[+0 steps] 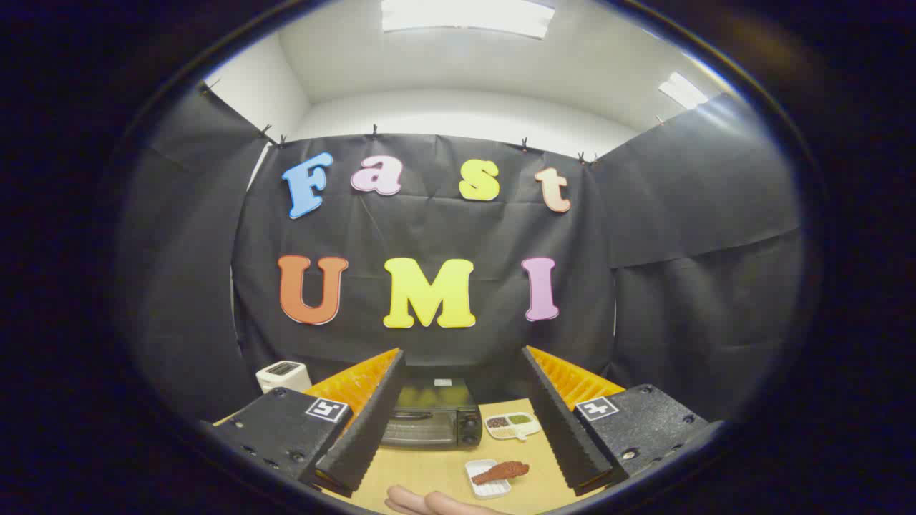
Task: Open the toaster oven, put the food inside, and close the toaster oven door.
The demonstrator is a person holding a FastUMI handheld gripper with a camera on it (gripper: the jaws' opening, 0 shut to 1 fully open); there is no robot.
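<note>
The tool [461,422] is released, its 2 fingers [365,422] spread wide and gripping nothing, raised above a light wooden bench [436,472]. Between the fingers and beyond their tips stands the toaster oven [429,415] — dark, with its glass door shut and 2 knobs down its right side (the door handle is too small to make out clearly). Just to the right of the oven lies a small white divided dish [512,425] with brownish and greenish fillings in its compartments. Nearer the tool, between the fingers and a little toward the right one, a white rectangular tray [484,485] carries the food [501,472], a reddish-brown elongated piece lying across it and reaching past its far right corner. A person's hand [429,503] rests on the bench at the near edge, just left of the tray. Off beyond the left finger sits a white toaster [283,375] against the black cloth wall.
</note>
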